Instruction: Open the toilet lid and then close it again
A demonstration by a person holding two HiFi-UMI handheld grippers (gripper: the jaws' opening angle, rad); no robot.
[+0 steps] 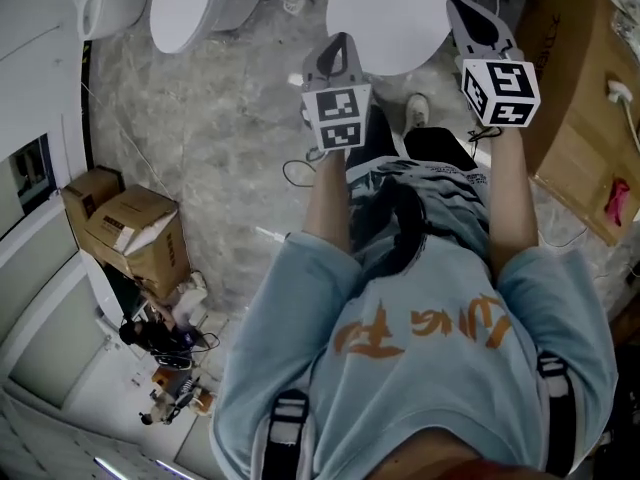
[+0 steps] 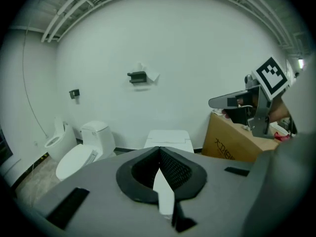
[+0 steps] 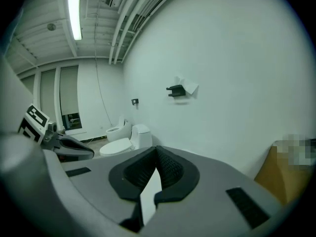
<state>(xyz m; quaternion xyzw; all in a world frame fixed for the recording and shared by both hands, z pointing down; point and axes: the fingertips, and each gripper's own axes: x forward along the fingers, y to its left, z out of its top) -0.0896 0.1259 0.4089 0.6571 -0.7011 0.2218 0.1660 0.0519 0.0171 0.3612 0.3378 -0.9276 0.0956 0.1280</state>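
Observation:
The white toilet's closed lid (image 1: 400,13) lies in front of me at the top of the head view. Both grippers hang above its near edge, touching nothing. My left gripper (image 1: 338,43) is shut and empty, over the lid's left side. My right gripper (image 1: 463,8) is also shut and empty, over the lid's right side. In the left gripper view the shut jaws (image 2: 159,150) point at the toilet's tank (image 2: 169,139), with the right gripper (image 2: 237,101) off to the right. In the right gripper view the shut jaws (image 3: 157,150) face the white wall, and the left gripper (image 3: 69,148) shows at the left.
A second toilet (image 1: 190,3) stands to the left, with a third (image 2: 58,139) beyond it. A large cardboard box (image 1: 590,118) sits close on the right, and smaller boxes (image 1: 130,228) stand by the left wall. A paper holder (image 2: 138,76) hangs on the wall. Cables lie on the floor.

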